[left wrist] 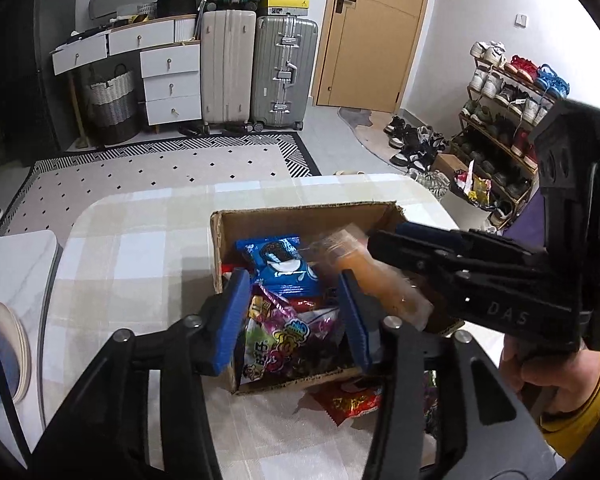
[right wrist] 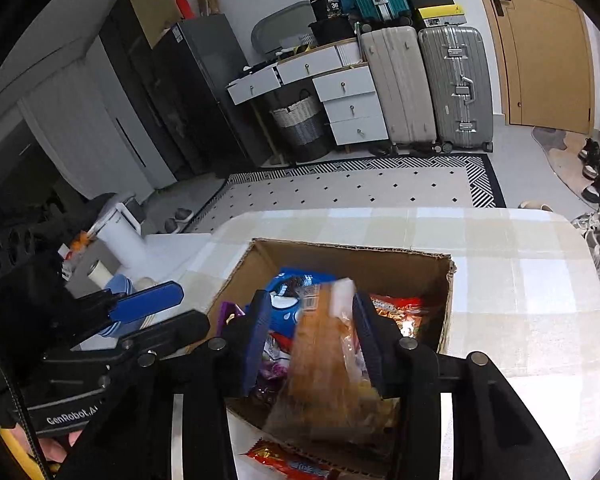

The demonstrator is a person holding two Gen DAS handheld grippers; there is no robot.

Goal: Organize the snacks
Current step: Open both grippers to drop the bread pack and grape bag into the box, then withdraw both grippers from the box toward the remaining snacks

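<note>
- Room first, left to right: dark fridge [right wrist: 204, 92], white drawer unit [left wrist: 168, 80] with a woven basket [left wrist: 112, 104] under it, two upright suitcases [left wrist: 260, 68], a wooden door [left wrist: 376, 32], then a packed shoe rack [left wrist: 508, 120] on the right. Patterned rug [left wrist: 160, 168] on the floor.
- The worktop [left wrist: 140, 240] has a pale checked cover, and an open cardboard box [left wrist: 300, 216] of snacks sits on it. A red snack pack [left wrist: 352, 400] lies on the cover just outside the box's near wall.
- Left gripper [left wrist: 296, 316]: jaws parted, nothing pinched; colourful candy bag [left wrist: 284, 340] and blue cookie pack [left wrist: 280, 264] lie in the box below the gap.
- Right gripper [right wrist: 312, 336]: jaws a little apart over the box, with a blurred orange-brown clear packet [right wrist: 324, 360] between them. Can't tell if the pads are actually pressing it.
</note>
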